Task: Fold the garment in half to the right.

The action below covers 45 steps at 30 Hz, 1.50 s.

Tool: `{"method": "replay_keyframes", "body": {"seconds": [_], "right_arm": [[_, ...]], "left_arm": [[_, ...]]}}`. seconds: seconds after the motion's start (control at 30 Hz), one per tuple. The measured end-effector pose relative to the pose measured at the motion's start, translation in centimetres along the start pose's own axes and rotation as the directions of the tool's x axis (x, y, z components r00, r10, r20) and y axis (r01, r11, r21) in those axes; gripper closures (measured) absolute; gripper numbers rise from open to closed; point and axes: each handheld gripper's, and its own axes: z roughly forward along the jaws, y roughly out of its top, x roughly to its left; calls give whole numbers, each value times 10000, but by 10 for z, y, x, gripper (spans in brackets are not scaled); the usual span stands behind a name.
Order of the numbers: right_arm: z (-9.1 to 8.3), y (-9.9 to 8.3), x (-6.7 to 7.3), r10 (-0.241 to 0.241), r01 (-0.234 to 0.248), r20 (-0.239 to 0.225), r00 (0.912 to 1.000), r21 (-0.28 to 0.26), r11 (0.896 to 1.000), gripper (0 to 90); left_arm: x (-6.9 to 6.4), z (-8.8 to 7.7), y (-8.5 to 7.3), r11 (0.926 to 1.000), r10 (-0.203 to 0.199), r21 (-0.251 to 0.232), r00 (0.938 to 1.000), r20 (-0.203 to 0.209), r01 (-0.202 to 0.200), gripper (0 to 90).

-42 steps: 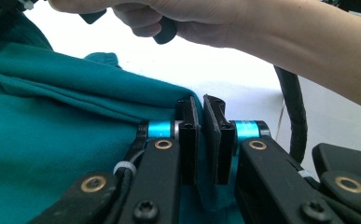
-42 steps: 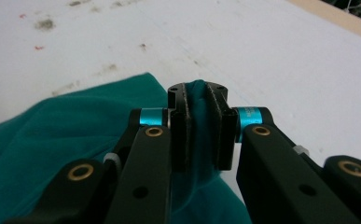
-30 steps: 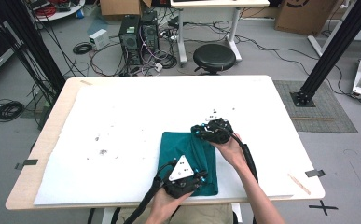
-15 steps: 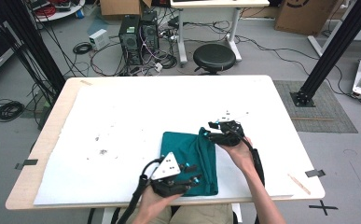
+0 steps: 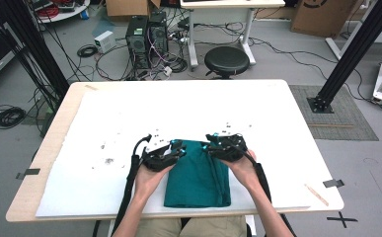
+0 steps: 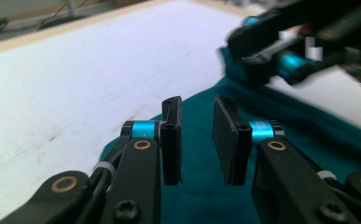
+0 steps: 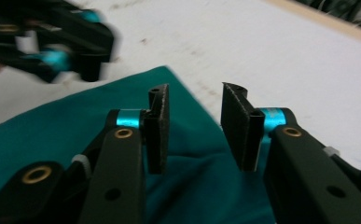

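A folded teal cloth (image 5: 197, 174) lies on the tabletop (image 5: 277, 123) near its front edge. The left gripper (image 5: 176, 146) hovers at the cloth's far left corner, the right gripper (image 5: 209, 148) at its far right corner. Both grippers' jaws, just closing, stand apart with nothing pinched.

So the folded cloth (image 5: 198, 175) sits on the table (image 5: 277, 123) at the near edge, pretty much dead centre in front of the person. Left claw (image 5: 177, 147) is over the cloth's far left corner, right claw (image 5: 212, 147) over its far right corner, and the two point at each other with a small gap between them. Behind the table on the floor there's a stool (image 5: 226, 60), with two computer towers (image 5: 146, 37) to its left.
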Motion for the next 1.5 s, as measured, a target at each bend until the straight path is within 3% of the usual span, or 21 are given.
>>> {"method": "replay_keyframes", "body": {"seconds": [0.13, 0.2, 0.33, 0.47, 0.57, 0.67, 0.77, 0.87, 0.93, 1.03, 1.2, 1.33, 1.43, 1.5], "right_arm": [[13, -6, -1, -85, 62, 255, 9996, 918, 9958, 615], [10, -10, -7, 217, -249, 362, 9991, 906, 9956, 627], [-4, -23, -22, 353, -435, 866, 9956, 947, 9946, 660], [-16, -41, -36, 518, -697, 1365, 9893, 1293, 9892, 672], [-24, -47, -41, 799, -987, 1639, 9832, 1098, 9890, 678], [-33, -42, -40, 1130, -1187, 1518, 9819, 290, 9925, 678], [-33, -33, -31, 1351, -1322, 1067, 9851, -342, 9906, 678], [-21, -28, -20, 1059, -1051, 774, 9914, -145, 9944, 678], [-6, -29, -19, 881, -939, 1000, 9911, 551, 9941, 688], [3, -34, -29, 534, -789, 1799, 9822, 1375, 9874, 758], [-2, -41, -38, 499, -881, 2473, 9677, 1458, 9854, 749], [-13, -41, -31, 571, -916, 2921, 9547, 1058, 9902, 654], [-29, -39, -15, 575, -682, 2631, 9630, 317, 9972, 642], [-37, -39, -1, 662, -668, 1848, 9805, -31, 9978, 625]], "left_arm": [[8, 11, -5, 9989, -77, 460, 9994, -334, 92, 725], [13, 15, -8, 9967, -125, 795, 9989, -456, 161, 724], [18, 19, -12, 9919, -53, 1265, 9974, -713, 143, 710], [18, 19, -12, 9912, 107, 1326, 9965, -830, 4, 705], [18, 19, -12, 9913, 96, 1319, 9963, -858, 18, 702], [17, 16, -10, 9951, 71, 988, 9964, -843, 12, 700], [16, 15, -9, 9976, -99, 675, 9975, -697, 146, 697], [16, 19, -11, 9954, -78, 953, 9985, -548, 130, 697], [17, 21, -13, 9935, -21, 1133, 9984, -566, 85, 696], [17, 21, -13, 9925, 8, 1217, 9974, -717, 79, 696], [19, 19, -14, 9902, 145, 1398, 9959, -892, -19, 690], [13, 3, -13, 9972, 175, 736, 9981, -586, -132, 677], [3, -11, -12, 9985, 393, 390, 9992, -122, -388, 665], [-2, -19, -14, 9990, 406, 186, 9986, 329, -412, 654]]}}
